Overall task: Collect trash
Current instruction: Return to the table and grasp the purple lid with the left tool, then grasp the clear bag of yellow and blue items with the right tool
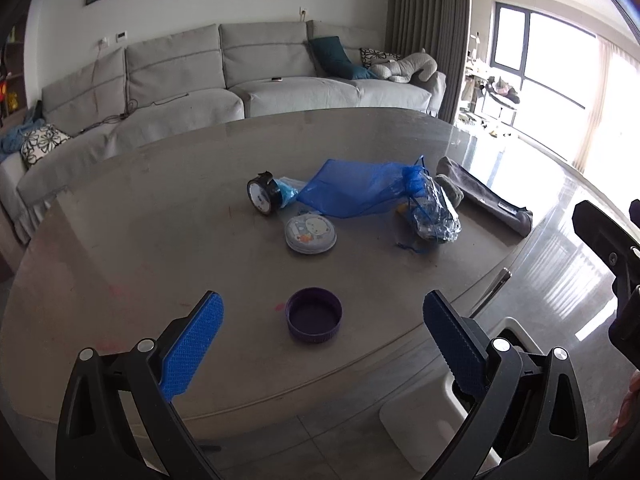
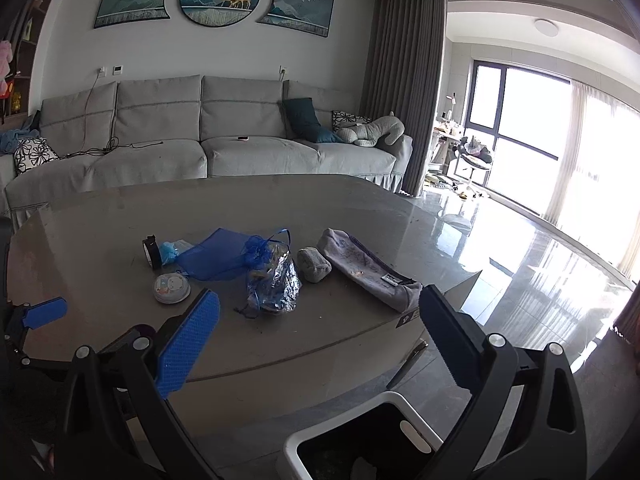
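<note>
My left fingers (image 1: 322, 338) hang spread wide, the purple lid (image 1: 314, 314) on the bench (image 1: 120, 240) straight ahead between them; my right fingers (image 2: 320, 320), also spread, sit farther off.

The grey table (image 1: 120, 208) holds a purple lid (image 1: 314, 314) (open side up), pouch (image 1: 486, 196), tape roll (image 1: 262, 194).
</note>
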Available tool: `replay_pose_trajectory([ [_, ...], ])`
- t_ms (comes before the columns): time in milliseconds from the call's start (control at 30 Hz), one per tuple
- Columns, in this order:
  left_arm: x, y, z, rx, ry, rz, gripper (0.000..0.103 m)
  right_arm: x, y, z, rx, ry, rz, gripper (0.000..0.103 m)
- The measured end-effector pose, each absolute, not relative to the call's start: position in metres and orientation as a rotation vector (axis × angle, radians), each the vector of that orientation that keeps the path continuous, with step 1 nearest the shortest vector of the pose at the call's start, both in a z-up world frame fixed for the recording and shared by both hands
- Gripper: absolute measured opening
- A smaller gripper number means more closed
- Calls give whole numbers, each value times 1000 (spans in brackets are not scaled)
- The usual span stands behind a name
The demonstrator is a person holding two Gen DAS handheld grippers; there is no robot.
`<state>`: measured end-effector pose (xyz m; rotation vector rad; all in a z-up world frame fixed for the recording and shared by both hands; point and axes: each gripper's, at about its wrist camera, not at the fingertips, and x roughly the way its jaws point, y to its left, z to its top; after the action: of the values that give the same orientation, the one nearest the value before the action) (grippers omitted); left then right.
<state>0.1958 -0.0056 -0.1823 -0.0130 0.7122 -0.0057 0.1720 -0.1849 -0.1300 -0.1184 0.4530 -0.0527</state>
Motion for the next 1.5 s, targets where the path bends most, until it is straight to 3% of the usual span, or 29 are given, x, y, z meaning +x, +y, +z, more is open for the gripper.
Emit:
replay_pose_trajectory([
  [533, 256, 11, -259, -74, 903, 74, 98, 200, -161, -152, -143, 504, 1, 99],
  [900, 261, 6, -265, -11, 885, 74, 97, 204, -153, -161, -167, 526, 15, 99],
  [933, 262, 8, -264, -9, 877, 73, 92, 204, -153, -161, -167, 529, 15, 99],
  [1033, 256, 7, -258, 4, 837, 36, 45, 205, -153, -162, -161, 533, 14, 99],
  [1200, 256, 13, -251, -42, 865, 2, 45, 207, -153, -161, -169, 529, 10, 99],
  [1500, 256, 15, -205, 47, 709, 30, 45, 244, -154, -181, -184, 526, -3, 99],
])
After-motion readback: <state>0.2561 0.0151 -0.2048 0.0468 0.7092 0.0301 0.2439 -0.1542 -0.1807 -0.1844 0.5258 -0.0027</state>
